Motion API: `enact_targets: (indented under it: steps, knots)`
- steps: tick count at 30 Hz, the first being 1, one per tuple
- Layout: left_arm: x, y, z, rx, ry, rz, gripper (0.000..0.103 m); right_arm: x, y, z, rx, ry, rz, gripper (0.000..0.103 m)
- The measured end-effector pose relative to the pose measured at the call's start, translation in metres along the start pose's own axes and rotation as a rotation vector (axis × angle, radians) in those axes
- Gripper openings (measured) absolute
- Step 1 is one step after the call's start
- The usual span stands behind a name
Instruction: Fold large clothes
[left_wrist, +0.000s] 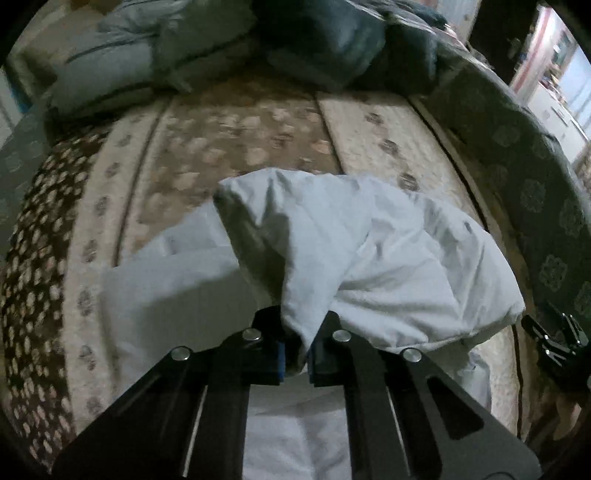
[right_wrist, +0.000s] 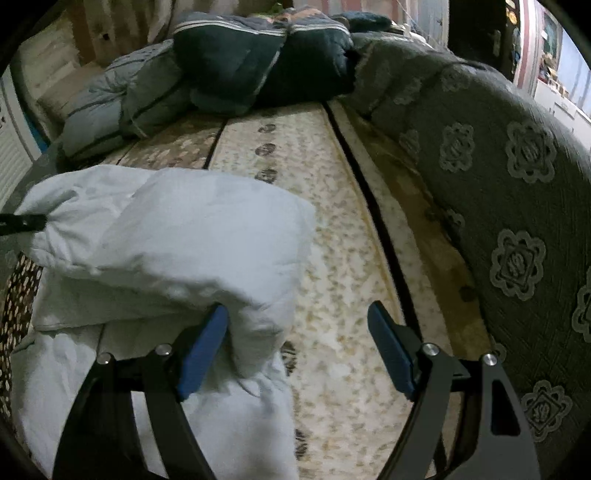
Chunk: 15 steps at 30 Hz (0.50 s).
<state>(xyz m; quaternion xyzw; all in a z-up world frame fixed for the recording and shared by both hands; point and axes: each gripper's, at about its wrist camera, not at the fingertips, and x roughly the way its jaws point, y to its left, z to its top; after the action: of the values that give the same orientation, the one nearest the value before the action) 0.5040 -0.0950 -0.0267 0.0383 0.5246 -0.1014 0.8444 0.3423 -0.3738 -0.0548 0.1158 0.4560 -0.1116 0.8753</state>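
A large white garment (left_wrist: 388, 251) lies bunched on the patterned bed cover (left_wrist: 240, 140). My left gripper (left_wrist: 297, 358) is shut on a pinched fold of it, and the cloth hangs lifted from the jaws. In the right wrist view the same white garment (right_wrist: 177, 236) fills the left half, raised into a hump. My right gripper (right_wrist: 297, 312) stands open; its left blue pad (right_wrist: 203, 354) touches the garment's folded edge, while the right pad (right_wrist: 391, 350) is over bare cover. The left gripper's tip (right_wrist: 22, 223) shows at the far left, gripping the cloth. The right gripper (left_wrist: 557, 339) peeks in at the left view's right edge.
Folded quilts, pale blue (right_wrist: 110, 103) and dark blue (right_wrist: 258, 62), are piled at the far end of the bed. A grey blanket with flower medallions (right_wrist: 498, 184) runs along the right side. A lit doorway (right_wrist: 554, 55) is at the far right.
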Motion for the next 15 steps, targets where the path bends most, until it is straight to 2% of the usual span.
enact_targets:
  steps: [4, 6, 7, 8, 9, 10, 12, 14, 15]
  knots:
    - [-0.025, 0.053, -0.017, -0.025, -0.064, 0.094, 0.005, -0.002, 0.030, 0.008, -0.009, -0.010, 0.045, 0.079]
    - [-0.025, 0.097, -0.040, -0.037, -0.073, 0.152, 0.006, 0.000, 0.047, 0.008, -0.020, -0.002, 0.080, 0.079]
    - [-0.019, 0.116, -0.046, -0.047, -0.049, 0.164, 0.006, 0.002, 0.058, 0.007, -0.034, 0.004, 0.095, 0.079]
    - [-0.002, 0.144, -0.061, -0.083, 0.012, 0.164, 0.006, 0.004, 0.069, 0.006, -0.050, 0.009, 0.096, 0.079]
    - [0.017, 0.170, -0.077, -0.129, 0.078, 0.138, 0.007, 0.005, 0.075, 0.005, -0.062, 0.011, 0.095, 0.079]
    - [0.027, 0.181, -0.088, -0.151, 0.104, 0.125, 0.007, 0.007, 0.084, 0.003, -0.075, 0.015, 0.095, 0.079]
    - [0.044, 0.187, -0.112, -0.130, 0.119, 0.134, 0.008, 0.010, 0.100, -0.001, -0.098, 0.029, 0.109, 0.079]
    - [0.044, 0.173, -0.116, -0.076, 0.094, 0.164, 0.008, 0.015, 0.112, -0.005, -0.114, 0.048, 0.117, 0.079]
    - [0.038, 0.168, -0.115, -0.061, 0.069, 0.173, 0.012, 0.016, 0.115, -0.006, -0.120, 0.055, 0.118, 0.079]
